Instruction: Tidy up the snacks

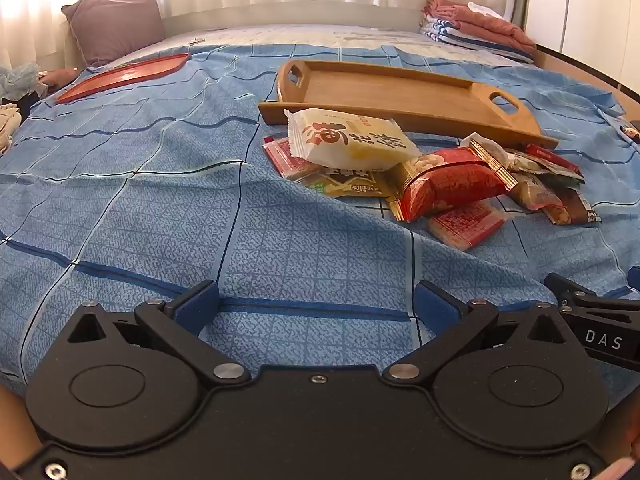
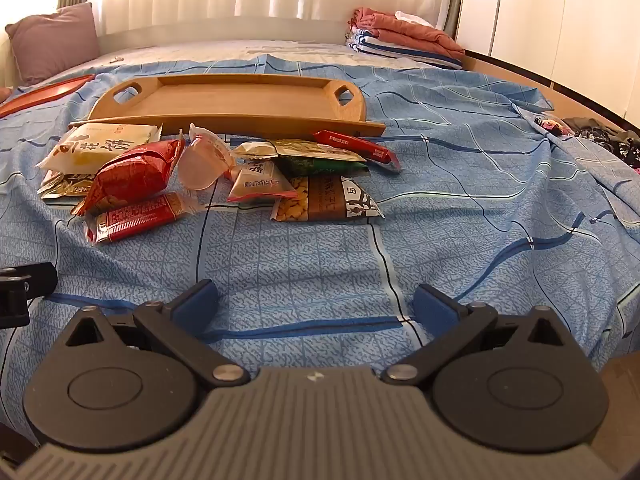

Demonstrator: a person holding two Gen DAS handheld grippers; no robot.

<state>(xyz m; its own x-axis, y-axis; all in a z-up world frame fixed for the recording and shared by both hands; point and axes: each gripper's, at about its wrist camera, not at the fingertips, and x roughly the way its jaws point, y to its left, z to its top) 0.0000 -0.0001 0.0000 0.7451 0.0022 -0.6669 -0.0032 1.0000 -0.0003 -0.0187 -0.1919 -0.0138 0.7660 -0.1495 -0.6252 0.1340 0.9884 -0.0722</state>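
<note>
My wooden tray on the bed has nothing in it. The red tray far off to the left looks bare too. The snack pile lies just in front of the wooden tray, touching its near edge. Lots of blue sheet lies between the snacks and me. My left claw and right claw are both wide, holding nothing, well short of the pile.
</note>
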